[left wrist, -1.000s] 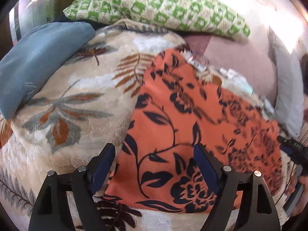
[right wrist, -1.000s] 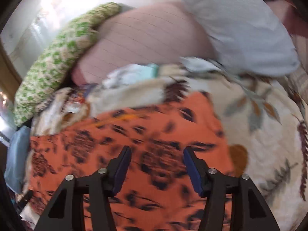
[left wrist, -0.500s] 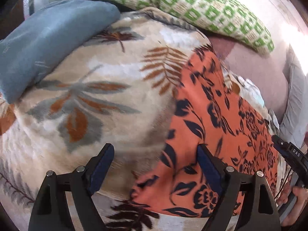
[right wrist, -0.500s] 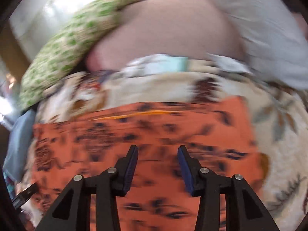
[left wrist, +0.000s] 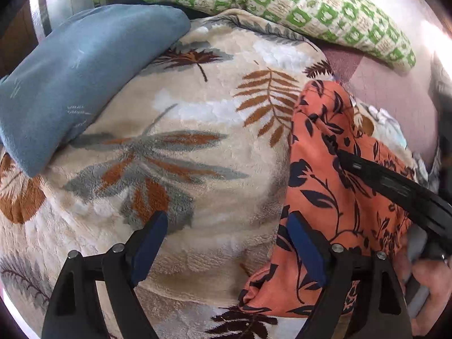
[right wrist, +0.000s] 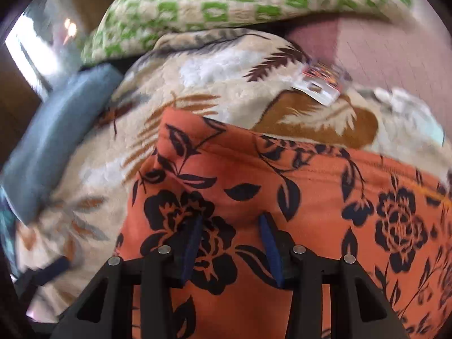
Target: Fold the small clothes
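Left wrist view: the left gripper (left wrist: pixel 223 243) hangs with its jaws wide apart over the blanket (left wrist: pixel 183 147), one jaw at the cloth's (left wrist: pixel 333 186) near left edge, maybe to grab it. The right gripper (right wrist: pixel 231 240), jaws half apart, holds nothing above the cloth. The cloth is orange with black flowers, lying rumpled on the right.

Left gripper (left wrist: pixel 227 243) was matte black plastic, angular struts, round silver screws at the joints, dark blue pads on its fingers (left wrist: pixel 148 243), right gripper (right wrist: pixel 231 240) built alike, blue-padded fingers (right wrist: pixel 269 243), silver screw heads, black triangular cut-outs
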